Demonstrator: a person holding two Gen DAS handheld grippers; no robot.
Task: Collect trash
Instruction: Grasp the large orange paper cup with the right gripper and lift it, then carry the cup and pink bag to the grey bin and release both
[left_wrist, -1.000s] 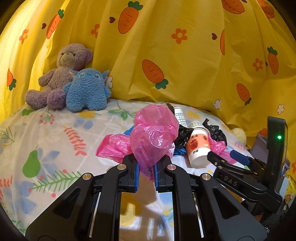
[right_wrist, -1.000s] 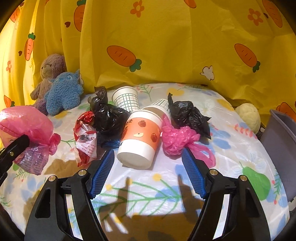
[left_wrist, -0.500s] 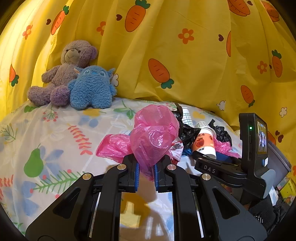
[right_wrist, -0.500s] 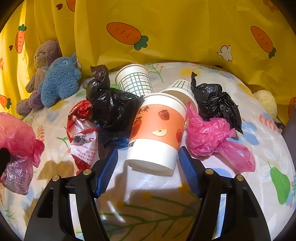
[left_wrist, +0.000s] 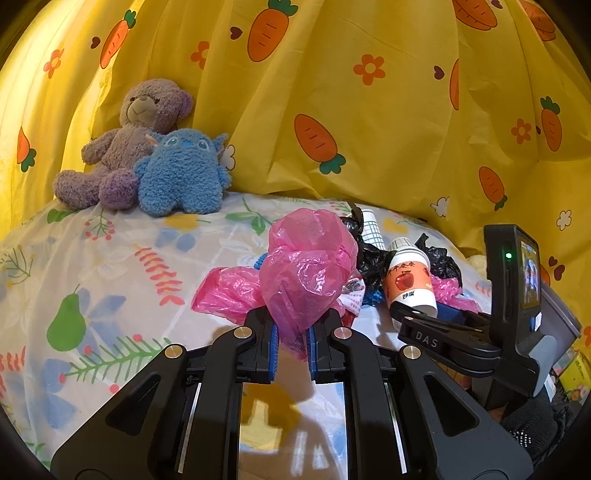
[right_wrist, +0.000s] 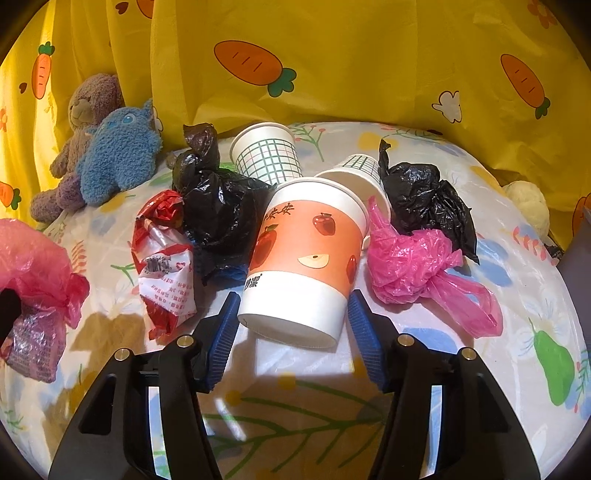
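My left gripper (left_wrist: 291, 332) is shut on a crumpled pink plastic bag (left_wrist: 306, 273), which hangs just above the bedsheet; the same bag shows at the left edge of the right wrist view (right_wrist: 33, 258). An orange paper cup with apple prints (right_wrist: 306, 254) lies on its side, base toward me. My right gripper (right_wrist: 291, 317) straddles that base and its jaws are closing. The blue pads (right_wrist: 225, 321) sit right beside the cup walls, with no clear press showing. In the left wrist view the cup (left_wrist: 408, 284) lies just beyond the right gripper (left_wrist: 421, 325).
Around the cup lie a red-white wrapper (right_wrist: 166, 266), two knotted black bags (right_wrist: 218, 206) (right_wrist: 424, 195), a pink bag (right_wrist: 410, 266) and two checked paper cups (right_wrist: 267, 153) (right_wrist: 360, 170). Plush toys (left_wrist: 147, 162) sit against the yellow carrot curtain. A grey bin (right_wrist: 580, 251) stands at the right.
My right gripper has moved forward onto the orange cup and its jaws have narrowed around the base. The left gripper keeps the pink bag and has barely moved.
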